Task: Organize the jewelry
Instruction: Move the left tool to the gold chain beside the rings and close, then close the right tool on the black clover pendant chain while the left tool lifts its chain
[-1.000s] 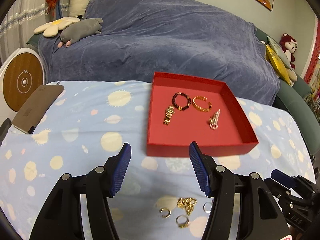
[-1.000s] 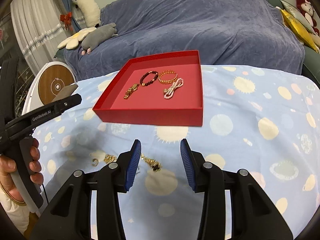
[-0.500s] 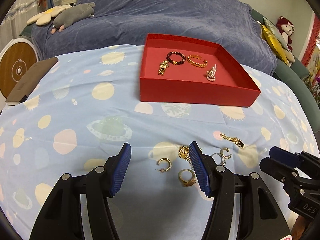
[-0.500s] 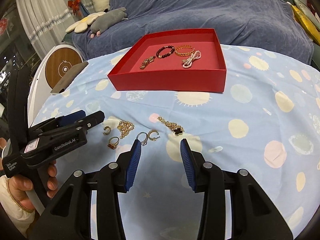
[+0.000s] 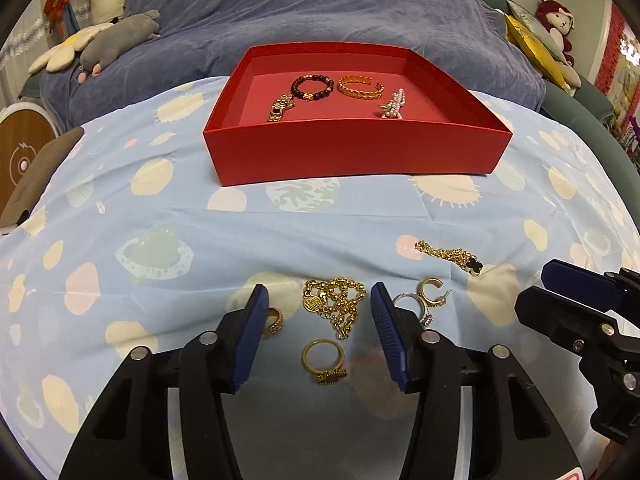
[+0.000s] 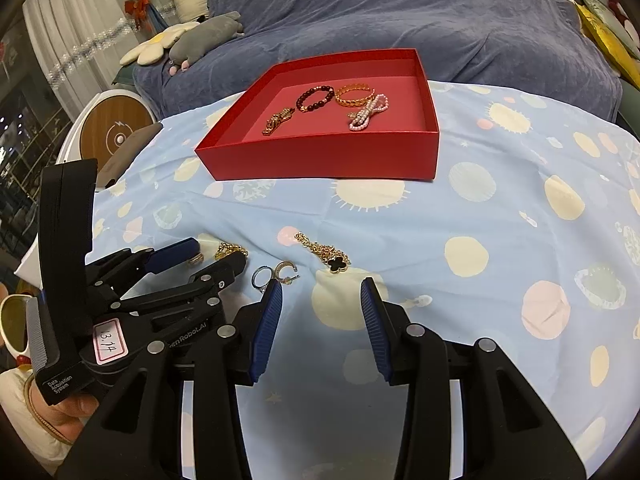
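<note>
My left gripper (image 5: 319,300) hangs low over the spotted cloth. Its jaws are closing with a tangled gold chain (image 5: 334,300) between them, the pads not touching it. A gold ring (image 5: 323,362) lies just nearer, and a gold hoop (image 5: 274,320) peeks past the left finger. To the right lie a silver ring (image 5: 404,304), a hoop earring (image 5: 432,290) and a clover bracelet (image 5: 452,256). The red box (image 5: 356,152) behind holds a watch (image 5: 282,106), a bead bracelet (image 5: 312,88), a gold bangle (image 5: 360,88) and a pearl piece (image 5: 394,104). My right gripper (image 6: 320,292) is open and empty, just short of the clover bracelet (image 6: 326,254).
A brown flat case (image 5: 36,176) lies at the cloth's left edge beside a round white and wood device (image 5: 24,152). A blue-covered sofa (image 5: 320,8) with plush toys stands behind the table. A person's hand (image 6: 76,404) holds the left gripper's handle.
My left gripper came down and in over the loose jewelry, and its jaws narrowed around the gold chain. The right gripper sank slightly and kept its opening.
</note>
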Demonstrator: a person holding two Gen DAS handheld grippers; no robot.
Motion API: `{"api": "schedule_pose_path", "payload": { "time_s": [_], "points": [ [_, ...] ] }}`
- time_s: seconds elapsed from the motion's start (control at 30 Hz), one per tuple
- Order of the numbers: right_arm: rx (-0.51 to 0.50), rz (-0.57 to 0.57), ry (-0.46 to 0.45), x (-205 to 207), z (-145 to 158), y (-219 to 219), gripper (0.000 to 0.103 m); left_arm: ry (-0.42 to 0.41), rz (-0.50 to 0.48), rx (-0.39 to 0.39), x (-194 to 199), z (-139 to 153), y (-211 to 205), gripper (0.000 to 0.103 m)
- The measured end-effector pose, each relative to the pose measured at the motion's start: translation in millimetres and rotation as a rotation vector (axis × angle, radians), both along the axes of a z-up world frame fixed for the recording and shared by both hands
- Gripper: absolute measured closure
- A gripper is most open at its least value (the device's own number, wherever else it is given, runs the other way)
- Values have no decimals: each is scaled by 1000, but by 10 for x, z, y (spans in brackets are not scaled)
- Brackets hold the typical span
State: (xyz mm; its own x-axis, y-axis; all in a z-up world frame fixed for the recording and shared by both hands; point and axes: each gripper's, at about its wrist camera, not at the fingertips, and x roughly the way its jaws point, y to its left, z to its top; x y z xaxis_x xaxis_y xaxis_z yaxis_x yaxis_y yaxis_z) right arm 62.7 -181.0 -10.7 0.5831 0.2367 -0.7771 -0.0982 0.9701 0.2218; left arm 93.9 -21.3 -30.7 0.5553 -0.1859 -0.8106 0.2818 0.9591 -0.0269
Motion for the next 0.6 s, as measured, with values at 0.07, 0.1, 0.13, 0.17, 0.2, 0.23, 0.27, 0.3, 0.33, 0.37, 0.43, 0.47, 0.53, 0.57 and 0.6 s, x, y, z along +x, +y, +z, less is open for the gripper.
{"api": "schedule_pose_path", "payload": {
  "time_s": [0.07, 0.1, 0.13, 0.17, 0.2, 0.23, 0.27, 0.3, 0.33, 0.37, 0.43, 0.47, 0.53, 0.57, 0.6],
  "points": [
    [0, 0, 4, 5, -5, 5, 64, -5, -18, 9, -6, -4, -34, 87],
    [-1, 0, 5, 9, -8, 4, 64, 16, -26, -5, 1, -25, -35, 92],
    [-2, -1, 5, 16, -14, 4, 64, 10, -18, -6, -5, -24, -34, 94],
    [-3, -1, 6, 19, -15, 11, 64, 8, -22, -3, -11, -25, -33, 96],
    [-3, -1, 7, 24, -19, 13, 64, 8, -24, -1, -17, -22, -33, 97],
    [-2, -1, 8, 30, -23, 18, 64, 11, -22, -8, -15, -15, -17, 97],
    [-3, 1, 9, 36, -25, 24, 64, 17, -20, -18, -11, -4, 3, 98],
    [-5, 2, 9, 39, -24, 30, 64, 21, -16, -28, -9, 11, 29, 99],
    [-4, 4, 10, 46, -28, 36, 64, 26, -12, -43, -9, 32, 61, 99],
    [-5, 4, 10, 54, -31, 42, 64, 27, -7, -55, -11, 57, 92, 99],
    [-7, 5, 9, 64, -35, 48, 64, 19, 4, -76, -12, 128, 166, 99],
    [-7, 6, 9, 75, -38, 56, 64, 14, 11, -84, -10, 165, 197, 99],
    [-6, 7, 9, 101, -47, 65, 65, 6, 22, -109, -8, 250, 274, 99],
    [-8, 7, 9, 116, -53, 68, 66, 2, 28, -119, -7, 287, 309, 99],
    [-11, 6, 8, 137, -60, 77, 66, -2, 33, -129, -7, 326, 341, 99]
  ]
}}
